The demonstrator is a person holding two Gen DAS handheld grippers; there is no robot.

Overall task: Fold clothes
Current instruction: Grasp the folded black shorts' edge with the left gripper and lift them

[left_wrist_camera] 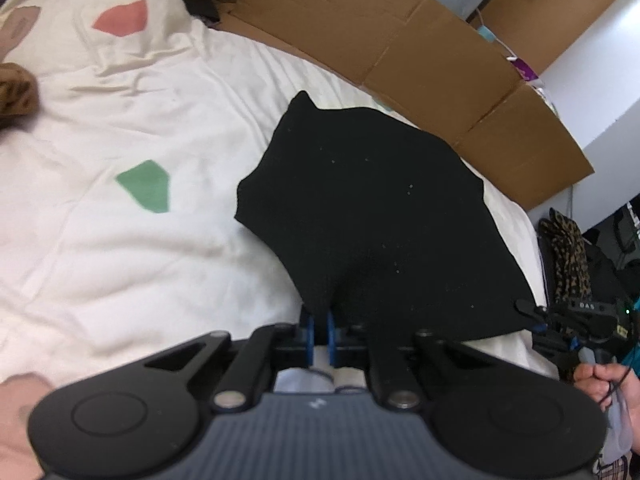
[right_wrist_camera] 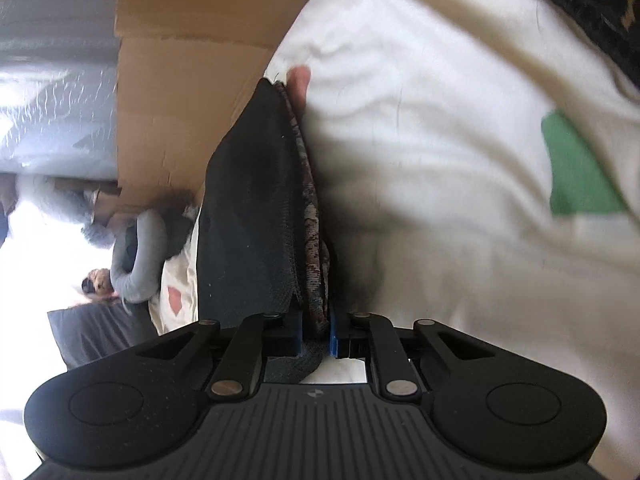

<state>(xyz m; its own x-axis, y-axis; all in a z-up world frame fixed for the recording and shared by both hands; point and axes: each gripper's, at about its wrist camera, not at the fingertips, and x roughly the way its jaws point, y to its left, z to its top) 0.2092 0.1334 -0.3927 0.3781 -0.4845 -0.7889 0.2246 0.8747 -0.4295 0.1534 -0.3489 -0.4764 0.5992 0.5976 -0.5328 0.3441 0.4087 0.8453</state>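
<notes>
You had one black knit garment (left_wrist_camera: 372, 216) lying near the cream bedsheet's (left_wrist_camera: 132, 264) far edge, its near hem lifted between your two tools. Your left gripper (left_wrist_camera: 319, 326) was clenched on that hem, and your right gripper (right_wrist_camera: 316, 322) clamped a bunched corner showing a patterned lining. One flattened brown cardboard sheet (left_wrist_camera: 400, 44) ran along the bed's far edge. Two leopard-print cloths lay aside: one (left_wrist_camera: 16, 92) at the sheet's left edge, one (left_wrist_camera: 570, 252) off its right edge.

Patterned white sheet (left_wrist_camera: 120, 240) — flattened cardboard (left_wrist_camera: 400, 52)
</notes>
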